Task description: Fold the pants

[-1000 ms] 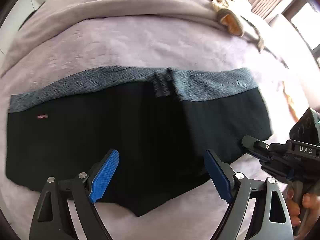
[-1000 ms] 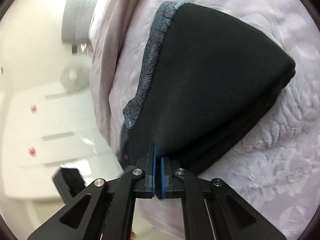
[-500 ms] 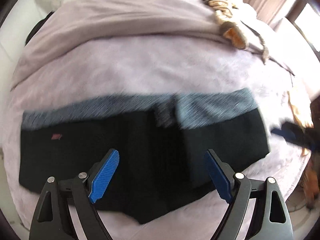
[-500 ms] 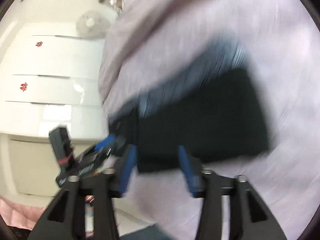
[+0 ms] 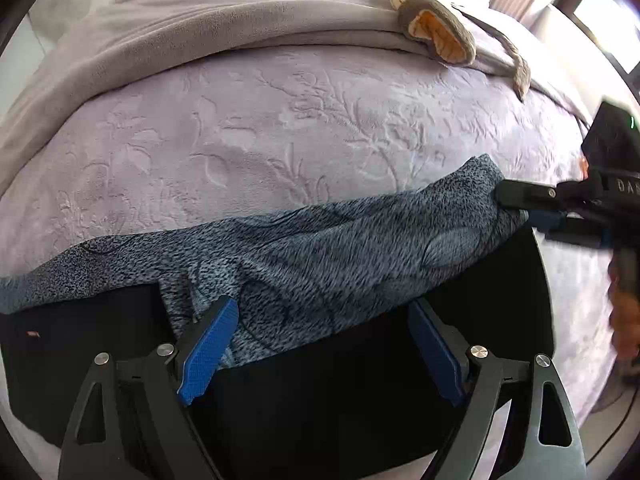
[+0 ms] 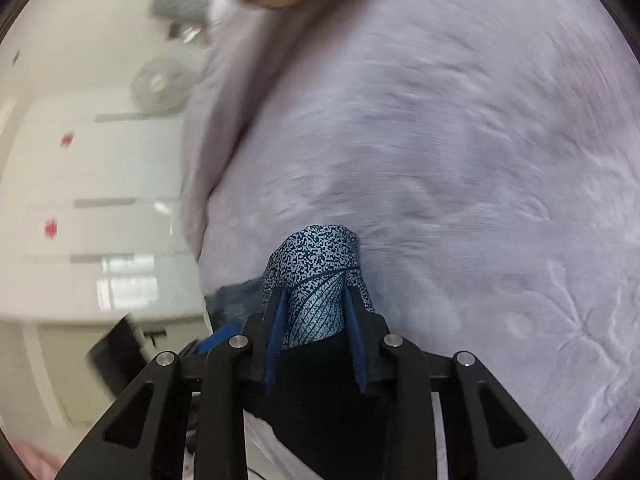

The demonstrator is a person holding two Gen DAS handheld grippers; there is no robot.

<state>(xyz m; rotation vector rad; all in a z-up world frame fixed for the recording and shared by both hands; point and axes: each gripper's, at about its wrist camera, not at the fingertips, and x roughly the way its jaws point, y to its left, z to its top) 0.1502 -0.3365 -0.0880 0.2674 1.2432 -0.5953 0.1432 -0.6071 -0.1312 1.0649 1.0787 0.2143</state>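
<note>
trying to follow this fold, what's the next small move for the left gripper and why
Probably lower the left gripper and close it on the patterned waistband just under it. Its jaws stand wide open over the pants with nothing between the pads, while the right gripper has just been closing on the waistband's far corner, fabric bunched between its fingers. A second grip would let both ends lift together.

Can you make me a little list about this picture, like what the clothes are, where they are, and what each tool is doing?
clothes: black pants with a speckled blue-grey waistband
where: lying on a pale purple bedspread
left tool: open, over the pants, holding nothing
right tool: has just been closing, pads pressing a bunch of waistband
also on bed: grey blanket
</note>
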